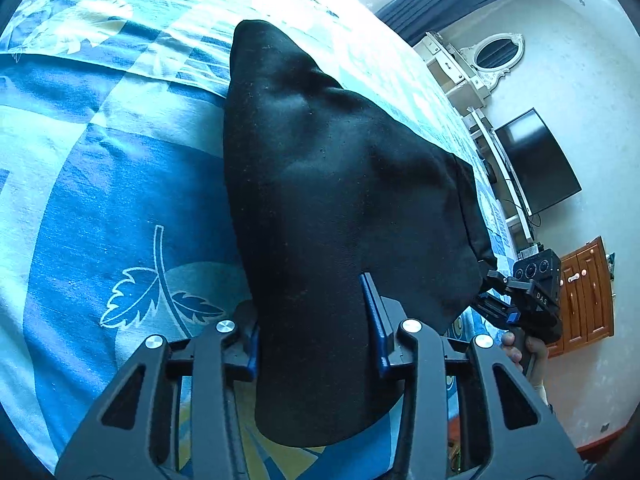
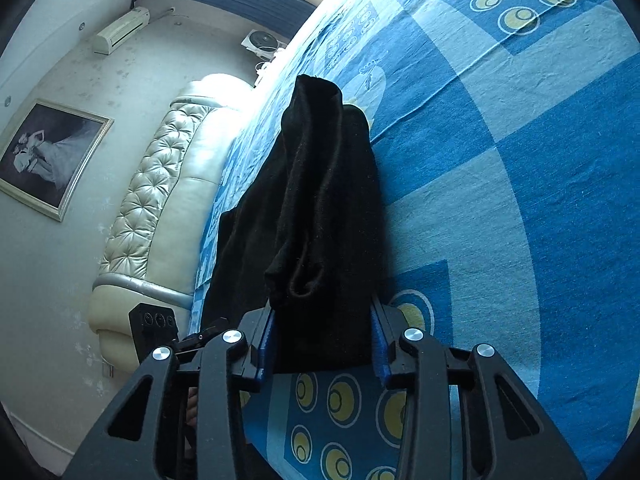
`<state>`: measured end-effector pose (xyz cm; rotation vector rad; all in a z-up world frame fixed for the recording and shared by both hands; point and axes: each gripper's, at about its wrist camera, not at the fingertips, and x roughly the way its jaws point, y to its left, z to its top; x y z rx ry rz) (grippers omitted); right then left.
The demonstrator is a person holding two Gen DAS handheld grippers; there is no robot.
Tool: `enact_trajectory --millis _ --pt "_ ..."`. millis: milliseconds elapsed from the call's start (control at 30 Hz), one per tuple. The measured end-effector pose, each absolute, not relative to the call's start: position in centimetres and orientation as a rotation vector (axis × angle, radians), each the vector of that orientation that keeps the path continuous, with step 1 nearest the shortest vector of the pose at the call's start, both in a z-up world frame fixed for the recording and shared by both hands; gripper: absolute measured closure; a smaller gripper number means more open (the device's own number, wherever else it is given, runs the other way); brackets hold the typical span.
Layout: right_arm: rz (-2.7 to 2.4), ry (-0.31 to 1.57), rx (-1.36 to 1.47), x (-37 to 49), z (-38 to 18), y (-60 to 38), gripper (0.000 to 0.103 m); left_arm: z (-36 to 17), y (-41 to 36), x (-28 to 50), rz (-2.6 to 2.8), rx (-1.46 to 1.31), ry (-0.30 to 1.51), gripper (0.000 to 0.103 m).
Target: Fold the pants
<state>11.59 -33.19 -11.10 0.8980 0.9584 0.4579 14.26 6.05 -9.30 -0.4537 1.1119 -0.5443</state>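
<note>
The black pants (image 1: 328, 184) are lifted off the blue patterned bed sheet (image 1: 100, 200) and stretched between both grippers. My left gripper (image 1: 316, 328) is shut on one end of the cloth, which fills the gap between its blue pads. My right gripper (image 2: 322, 336) is shut on the other end; the pants (image 2: 320, 200) hang bunched ahead of it, their far end resting on the sheet (image 2: 520, 160). The right gripper also shows in the left wrist view (image 1: 528, 296), at the cloth's right corner.
A padded cream headboard (image 2: 160, 200) runs along the bed's far side. A framed picture (image 2: 48, 156) and an air conditioner (image 2: 120, 30) are on the wall. A black TV (image 1: 536, 160), a white mirror shelf (image 1: 480, 64) and a wooden cabinet (image 1: 588, 292) stand by the other wall.
</note>
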Motion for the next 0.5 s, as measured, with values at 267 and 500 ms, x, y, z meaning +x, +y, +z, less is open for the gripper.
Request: enact_trajectory --millis 267,500 --pt "0.477 0.956 0.928 10.4 -10.6 -33.3 0.068 -8.1 5.6 13.2 -0.499 -0.377 1.101 0.067" --pt "0.482 0.970 0.934 9.2 -10.7 -33.0 0.068 -8.0 6.1 12.1 -0.496 -0.364 1.110 0.067"
